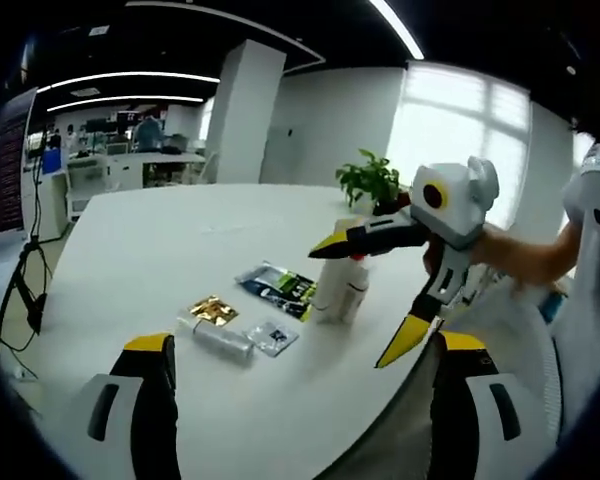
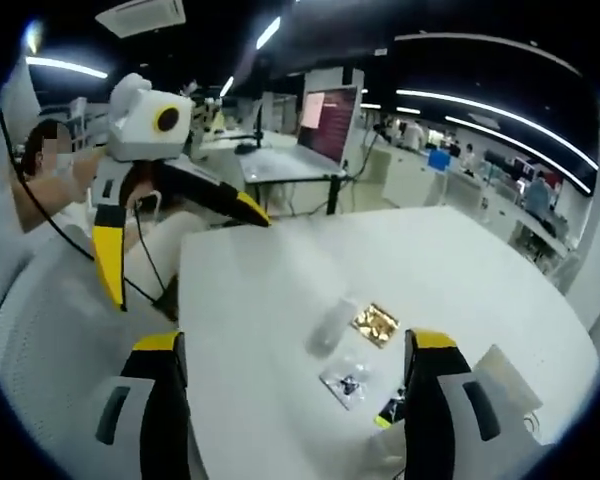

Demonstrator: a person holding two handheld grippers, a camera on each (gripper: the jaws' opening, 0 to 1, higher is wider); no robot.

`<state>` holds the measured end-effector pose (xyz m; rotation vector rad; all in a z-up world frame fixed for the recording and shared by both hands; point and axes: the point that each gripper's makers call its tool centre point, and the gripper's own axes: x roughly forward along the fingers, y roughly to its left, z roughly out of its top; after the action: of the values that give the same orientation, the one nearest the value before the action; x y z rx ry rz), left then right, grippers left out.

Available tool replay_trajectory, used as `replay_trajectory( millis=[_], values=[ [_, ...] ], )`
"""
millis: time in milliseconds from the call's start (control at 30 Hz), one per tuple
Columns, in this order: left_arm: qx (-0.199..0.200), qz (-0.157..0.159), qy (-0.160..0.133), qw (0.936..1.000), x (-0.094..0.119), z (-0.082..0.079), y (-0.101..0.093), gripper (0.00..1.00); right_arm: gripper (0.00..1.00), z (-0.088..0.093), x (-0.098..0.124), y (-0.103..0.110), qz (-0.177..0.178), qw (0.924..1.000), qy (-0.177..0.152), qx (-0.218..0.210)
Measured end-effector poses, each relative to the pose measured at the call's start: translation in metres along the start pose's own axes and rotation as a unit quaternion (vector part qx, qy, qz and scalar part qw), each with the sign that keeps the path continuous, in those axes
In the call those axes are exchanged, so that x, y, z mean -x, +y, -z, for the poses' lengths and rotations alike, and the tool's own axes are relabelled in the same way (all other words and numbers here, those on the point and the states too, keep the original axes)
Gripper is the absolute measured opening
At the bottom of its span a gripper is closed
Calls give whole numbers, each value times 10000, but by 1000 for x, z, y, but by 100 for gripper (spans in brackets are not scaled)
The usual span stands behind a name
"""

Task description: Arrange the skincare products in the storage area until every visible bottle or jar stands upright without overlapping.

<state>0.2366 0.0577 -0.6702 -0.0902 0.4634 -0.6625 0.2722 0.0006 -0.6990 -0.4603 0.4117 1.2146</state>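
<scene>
A white bottle (image 1: pixel 340 290) stands upright on the white table (image 1: pixel 160 250). Beside it lie a dark sachet (image 1: pixel 277 287), a gold sachet (image 1: pixel 213 309), a clear tube (image 1: pixel 220 340) on its side and a small clear sachet (image 1: pixel 273 337). My right gripper (image 1: pixel 350 306) comes in from the right, open, its jaws above and below the white bottle; I cannot tell whether it touches. My left gripper (image 1: pixel 305 345) is open and holds nothing. In the right gripper view, the right gripper (image 2: pixel 295 340) stands open over the clear tube (image 2: pixel 330 325), gold sachet (image 2: pixel 376 322) and small sachet (image 2: pixel 347 383). The left gripper (image 2: pixel 187 260) hangs open at left.
A potted plant (image 1: pixel 372 180) stands at the table's far edge behind the bottle. A person's hand (image 1: pixel 510 255) holds the right gripper. A white chair back (image 2: pixel 50 330) is close by the table edge. Desks and a screen (image 2: pixel 330 125) fill the office beyond.
</scene>
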Motion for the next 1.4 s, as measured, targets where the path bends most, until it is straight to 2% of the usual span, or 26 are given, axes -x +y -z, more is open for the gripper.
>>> replay_trajectory(
  millis=[600, 800, 1233, 1400],
  values=[
    [133, 78, 19, 9999, -7, 4, 5, 99, 74, 21, -56, -5, -259, 9990, 316, -205],
    [182, 67, 63, 9998, -9, 8, 9, 99, 69, 34, -74, -7, -361, 9973, 553, -310],
    [422, 91, 89, 9990, -13, 15, 13, 97, 63, 36, -103, -18, -339, 9960, 640, -526],
    [474, 97, 114, 9988, -12, 18, 14, 97, 56, 40, -112, -22, -308, 9949, 652, -706]
  ],
)
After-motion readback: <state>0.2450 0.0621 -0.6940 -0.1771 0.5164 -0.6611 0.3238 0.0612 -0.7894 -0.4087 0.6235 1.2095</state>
